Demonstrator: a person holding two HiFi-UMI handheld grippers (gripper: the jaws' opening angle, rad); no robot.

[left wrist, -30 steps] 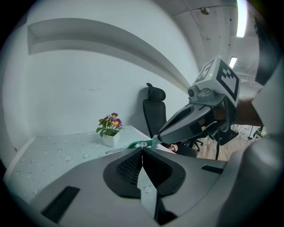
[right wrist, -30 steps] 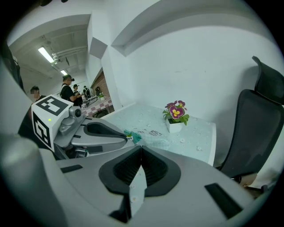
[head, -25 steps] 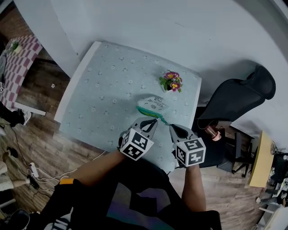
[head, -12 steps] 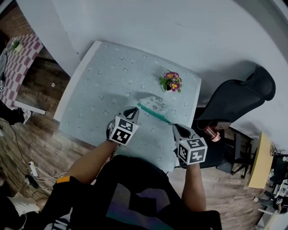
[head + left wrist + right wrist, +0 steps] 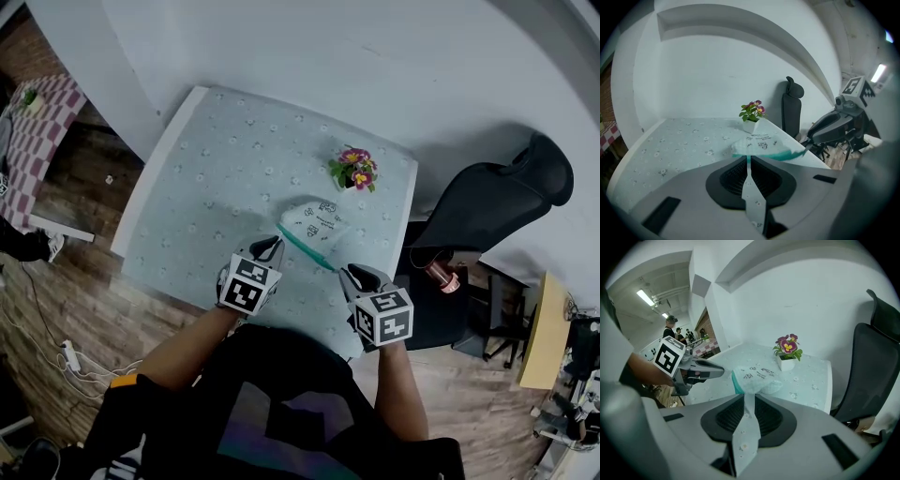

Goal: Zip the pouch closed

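Note:
The pale pouch (image 5: 314, 223) with a teal zipper edge lies near the table's front right, between my two grippers. In the head view my left gripper (image 5: 273, 242) meets the zipper's left end. In the left gripper view its jaws (image 5: 747, 158) stand almost together on the pouch (image 5: 761, 143) edge. My right gripper (image 5: 345, 271) sits at the zipper's right end. Its jaws (image 5: 749, 394) have just been opening; a gap shows between them, and the pouch (image 5: 757, 376) corner lies just past their tips, not pinched.
A small white pot of pink flowers (image 5: 354, 171) stands behind the pouch on the flower-print tablecloth (image 5: 216, 178). A black office chair (image 5: 497, 202) stands right of the table. The table's right edge runs close to my right gripper. Several people stand far off (image 5: 670, 324).
My left gripper has moved left, away from the right one, and the teal zipper edge has drawn out straight between them. The pouch and both grippers have shifted toward the table's front edge.

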